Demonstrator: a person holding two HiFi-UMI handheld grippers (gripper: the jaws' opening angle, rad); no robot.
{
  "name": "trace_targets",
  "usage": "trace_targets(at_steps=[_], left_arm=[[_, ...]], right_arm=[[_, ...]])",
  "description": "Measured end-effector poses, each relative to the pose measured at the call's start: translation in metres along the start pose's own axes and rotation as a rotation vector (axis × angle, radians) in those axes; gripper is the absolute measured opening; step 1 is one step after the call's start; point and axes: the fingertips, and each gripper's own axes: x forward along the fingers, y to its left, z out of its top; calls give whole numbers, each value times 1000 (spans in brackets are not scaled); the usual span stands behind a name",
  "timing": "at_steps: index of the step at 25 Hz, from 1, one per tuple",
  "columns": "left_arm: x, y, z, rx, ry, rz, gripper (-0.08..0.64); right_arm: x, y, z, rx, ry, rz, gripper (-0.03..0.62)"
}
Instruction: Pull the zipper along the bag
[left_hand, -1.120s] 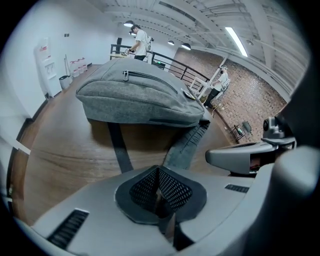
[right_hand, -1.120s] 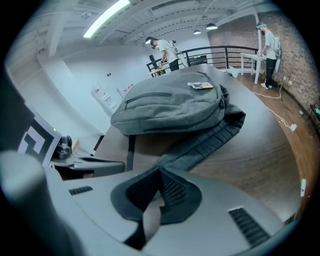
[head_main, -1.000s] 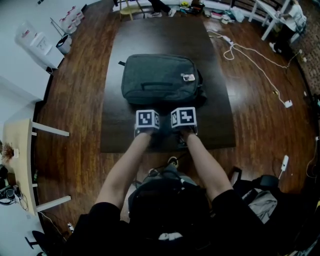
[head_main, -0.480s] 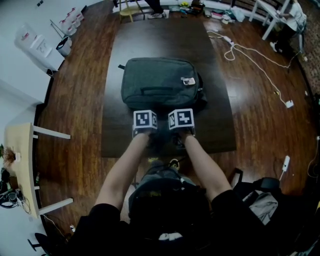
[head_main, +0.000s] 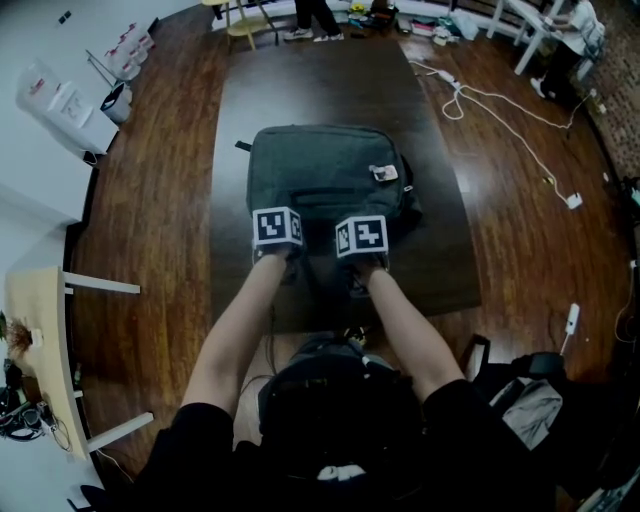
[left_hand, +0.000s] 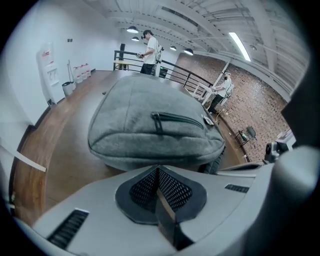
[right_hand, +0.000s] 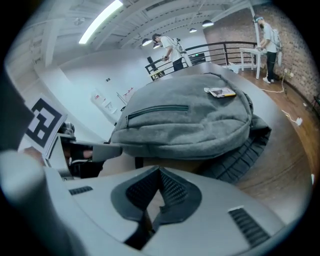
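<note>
We hold the left gripper (left_hand: 158, 172) and right gripper (right_hand: 160, 174) at the near edge of the grey backpack (head_main: 328, 175), both pairs of jaws pressed together, empty, backpack flat on the dark table (head_main: 300, 85), front zipper (left_hand: 179, 118) facing up

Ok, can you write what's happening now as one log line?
left gripper: shut, empty | right gripper: shut, empty | bag: lying flat | zipper: untouched
</note>
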Motion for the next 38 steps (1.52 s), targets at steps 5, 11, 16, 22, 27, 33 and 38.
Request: trace_targets(at_steps=[5, 11, 16, 22, 27, 33, 38], left_arm=[[-6, 29, 52, 32, -35, 14, -2], [-4, 33, 80, 20, -37, -72, -2], [-11, 51, 103, 127, -5, -7, -2], [16, 67, 96, 128, 32, -3, 2], [27, 68, 102, 159, -7, -24, 6], [33, 61, 101, 102, 10, -125, 5], [32, 64, 97, 92, 34, -140, 6]], right_arm=[[8, 29, 28, -26, -30, 18, 15], [22, 63, 52, -154, -31, 21, 173], [32, 84, 83, -218, -122, -8, 175], [46, 93, 98, -279, -161, -69, 179], [64, 102, 97, -440, -169, -168, 178], [81, 91, 84, -722, -170, -420, 150], [79, 105, 83, -747, -182, -384, 86]])
